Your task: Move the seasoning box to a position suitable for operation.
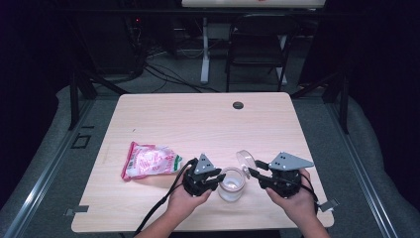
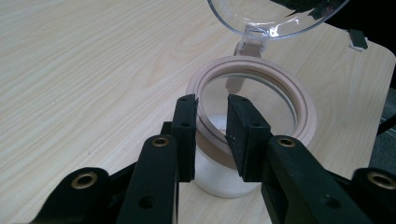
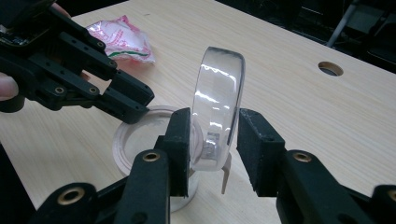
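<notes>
Jar (image 1: 232,184) being held at lower centre, lid (image 3: 218,109) raised.
Its rim is being clamped by the left gripper (image 2: 212,116); the lid is being straddled by the right gripper's (image 3: 214,126) parted jaws.

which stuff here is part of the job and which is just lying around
In the job:
- clear jar, rim clamped by the left gripper
- its hinged lid, swung up, between the right gripper jaws

Lying about:
- pink snack bag
- folding chair behind the table

Dark room, light wooden table (image 1: 198,114) on grey floor (image 1: 49,148).
Black folding chair (image 1: 257,44) behind (cables (image 1: 163,69) alongside).
</notes>
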`<control>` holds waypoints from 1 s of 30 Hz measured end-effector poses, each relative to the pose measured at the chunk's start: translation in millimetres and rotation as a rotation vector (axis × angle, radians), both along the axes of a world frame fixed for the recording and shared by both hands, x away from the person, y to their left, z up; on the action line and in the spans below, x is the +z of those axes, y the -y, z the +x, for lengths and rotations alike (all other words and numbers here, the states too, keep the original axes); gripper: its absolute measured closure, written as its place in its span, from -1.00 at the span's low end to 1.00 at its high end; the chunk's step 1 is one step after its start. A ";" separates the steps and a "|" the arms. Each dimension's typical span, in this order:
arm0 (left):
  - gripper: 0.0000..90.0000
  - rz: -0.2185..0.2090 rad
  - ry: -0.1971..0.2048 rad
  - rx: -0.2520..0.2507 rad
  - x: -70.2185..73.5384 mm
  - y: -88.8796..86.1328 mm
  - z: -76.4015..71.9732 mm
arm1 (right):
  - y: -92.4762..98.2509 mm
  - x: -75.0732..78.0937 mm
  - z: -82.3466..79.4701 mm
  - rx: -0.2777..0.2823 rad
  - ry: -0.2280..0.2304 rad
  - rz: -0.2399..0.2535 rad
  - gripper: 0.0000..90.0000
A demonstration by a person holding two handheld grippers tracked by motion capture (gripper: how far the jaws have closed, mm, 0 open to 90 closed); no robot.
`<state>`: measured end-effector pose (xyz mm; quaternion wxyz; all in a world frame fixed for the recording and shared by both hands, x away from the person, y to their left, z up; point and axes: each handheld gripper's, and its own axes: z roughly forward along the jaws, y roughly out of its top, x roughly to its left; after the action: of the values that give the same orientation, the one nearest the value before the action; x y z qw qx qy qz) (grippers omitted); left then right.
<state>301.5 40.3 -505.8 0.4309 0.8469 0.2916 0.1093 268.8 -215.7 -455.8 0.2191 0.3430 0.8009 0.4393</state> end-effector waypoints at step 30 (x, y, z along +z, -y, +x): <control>0.63 -0.017 -0.002 0.000 -1.5 0.0 -1.0 | 15.6 -6.2 14.9 -0.043 -0.040 0.070 0.46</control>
<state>300.5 40.3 -507.3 0.4378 0.8433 0.2932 0.1060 283.7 -231.3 -462.0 0.2000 0.3762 0.7817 0.4554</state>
